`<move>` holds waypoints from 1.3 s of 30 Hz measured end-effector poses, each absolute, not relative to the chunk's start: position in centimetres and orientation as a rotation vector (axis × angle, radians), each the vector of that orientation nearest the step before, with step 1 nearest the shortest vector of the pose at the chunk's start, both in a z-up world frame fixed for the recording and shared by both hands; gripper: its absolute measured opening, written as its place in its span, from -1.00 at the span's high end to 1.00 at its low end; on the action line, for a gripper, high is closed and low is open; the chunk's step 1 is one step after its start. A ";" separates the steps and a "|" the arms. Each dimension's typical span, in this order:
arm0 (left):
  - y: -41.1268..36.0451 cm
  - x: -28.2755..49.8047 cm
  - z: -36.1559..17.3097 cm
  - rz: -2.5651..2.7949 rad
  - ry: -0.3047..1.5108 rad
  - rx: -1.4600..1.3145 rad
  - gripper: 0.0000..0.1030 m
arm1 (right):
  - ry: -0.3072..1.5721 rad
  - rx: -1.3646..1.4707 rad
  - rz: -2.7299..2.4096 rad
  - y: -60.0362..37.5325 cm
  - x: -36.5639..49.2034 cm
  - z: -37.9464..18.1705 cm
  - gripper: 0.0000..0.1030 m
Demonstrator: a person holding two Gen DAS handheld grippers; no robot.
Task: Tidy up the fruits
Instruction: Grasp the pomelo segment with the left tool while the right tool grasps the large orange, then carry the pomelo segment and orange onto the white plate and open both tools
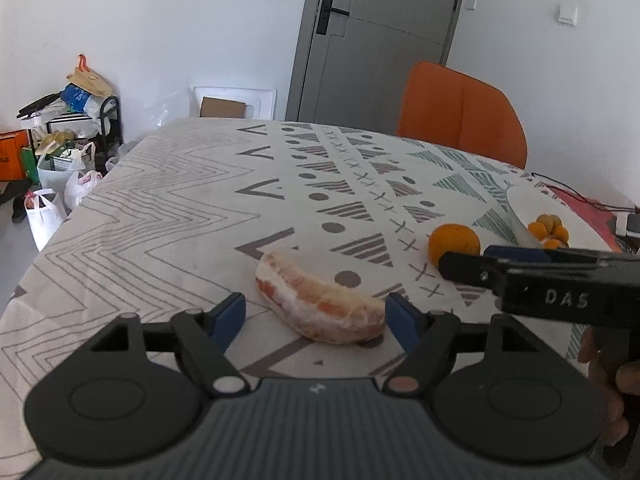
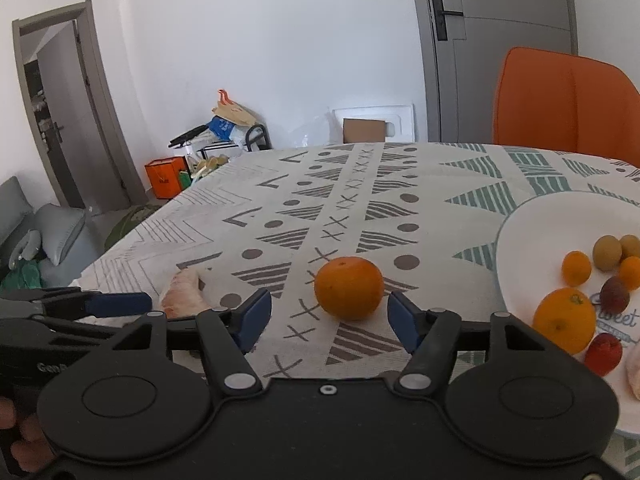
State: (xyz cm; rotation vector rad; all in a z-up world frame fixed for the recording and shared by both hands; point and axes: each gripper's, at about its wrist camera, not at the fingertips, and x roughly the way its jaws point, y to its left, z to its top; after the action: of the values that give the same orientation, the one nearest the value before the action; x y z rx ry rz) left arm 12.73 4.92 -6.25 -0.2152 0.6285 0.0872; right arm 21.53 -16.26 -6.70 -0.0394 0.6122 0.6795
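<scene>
A peeled pomelo segment (image 1: 320,304) lies on the patterned tablecloth between the open blue-padded fingers of my left gripper (image 1: 316,316); it also shows in the right wrist view (image 2: 182,292). An orange (image 2: 348,288) sits on the cloth just ahead of my open right gripper (image 2: 330,316), between its fingers; it also shows in the left wrist view (image 1: 454,244). A white plate (image 2: 532,240) at the right holds several fruits, among them an orange (image 2: 564,318) and small kumquats (image 2: 576,268). The right gripper appears in the left wrist view (image 1: 540,272).
An orange chair (image 1: 460,112) stands at the table's far side. A grey door (image 1: 380,36) is behind it. Bags and a cluttered rack (image 1: 68,128) stand on the floor at the left. Cables (image 1: 580,196) lie at the table's right edge.
</scene>
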 end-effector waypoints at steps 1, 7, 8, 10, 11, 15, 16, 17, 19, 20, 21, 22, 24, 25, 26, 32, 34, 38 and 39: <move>4.9 13.0 -6.2 0.081 0.629 -0.219 -0.47 | 0.615 -0.039 0.674 -16.2 21.6 -6.8 -0.24; 3.9 14.1 -6.6 0.073 0.637 -0.187 -0.56 | 0.631 -0.060 0.655 -15.8 22.3 -7.2 -0.12; 3.7 14.1 -6.6 0.075 0.638 -0.180 -0.56 | 0.633 -0.060 0.654 -15.7 22.4 -7.3 -0.12; 3.5 14.3 -6.7 0.076 0.638 -0.172 -0.57 | 0.638 -0.062 0.653 -15.6 22.7 -7.4 -0.10; 3.5 14.4 -6.7 0.078 0.638 -0.166 -0.57 | 0.640 -0.065 0.651 -15.5 22.8 -7.5 -0.09; 3.3 14.9 -6.8 0.086 0.639 -0.153 -0.57 | 0.633 -0.081 0.644 -15.2 23.0 -7.6 0.23; 3.2 15.1 -6.8 0.087 0.639 -0.151 -0.57 | 0.631 -0.091 0.642 -15.1 23.0 -7.5 0.23; 3.1 15.2 -6.8 0.087 0.639 -0.147 -0.56 | 0.634 -0.093 0.641 -15.1 23.0 -7.5 0.24; 2.9 15.3 -6.8 0.090 0.638 -0.137 -0.52 | 0.638 -0.094 0.640 -15.4 22.7 -7.3 0.24; 2.8 15.4 -6.8 0.091 0.639 -0.131 -0.52 | 0.637 -0.090 0.639 -15.7 22.5 -7.2 0.24; 2.7 15.4 -6.9 0.093 0.639 -0.128 -0.51 | 0.637 -0.087 0.638 -15.9 22.3 -7.2 0.24; 2.6 15.4 -6.9 0.097 0.638 -0.122 -0.47 | 0.639 -0.082 0.636 -16.2 22.0 -7.1 0.24; 2.3 15.4 -6.9 0.104 0.639 -0.102 -0.40 | 0.642 -0.068 0.631 -16.9 21.5 -7.0 0.24; 2.1 15.4 -6.9 0.104 0.638 -0.093 -0.29 | 0.644 -0.062 0.629 -17.3 21.3 -7.0 0.24; 2.0 15.4 -6.9 0.102 0.635 -0.086 -0.12 | 0.643 -0.060 0.628 -17.5 21.1 -6.9 0.24; 2.3 15.2 -6.5 0.082 0.635 -0.126 0.37 | 0.629 -0.045 0.624 -18.5 20.1 -6.4 0.24; 2.1 14.9 -6.3 0.075 0.631 -0.119 0.37 | 0.628 -0.042 0.620 -18.8 20.0 -6.4 0.24; 1.8 14.3 -5.6 0.064 0.600 -0.126 0.38 | 0.621 -0.032 0.613 -19.3 19.5 -6.2 0.24; 1.8 14.2 -5.4 0.061 0.594 -0.130 0.38 | 0.617 -0.029 0.611 -19.4 19.3 -6.2 0.24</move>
State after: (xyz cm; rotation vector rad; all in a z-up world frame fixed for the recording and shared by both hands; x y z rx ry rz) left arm 14.18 1.79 -5.37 -0.1298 0.5936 0.0615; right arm 19.29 -19.41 -6.15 -0.0288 0.6171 0.6115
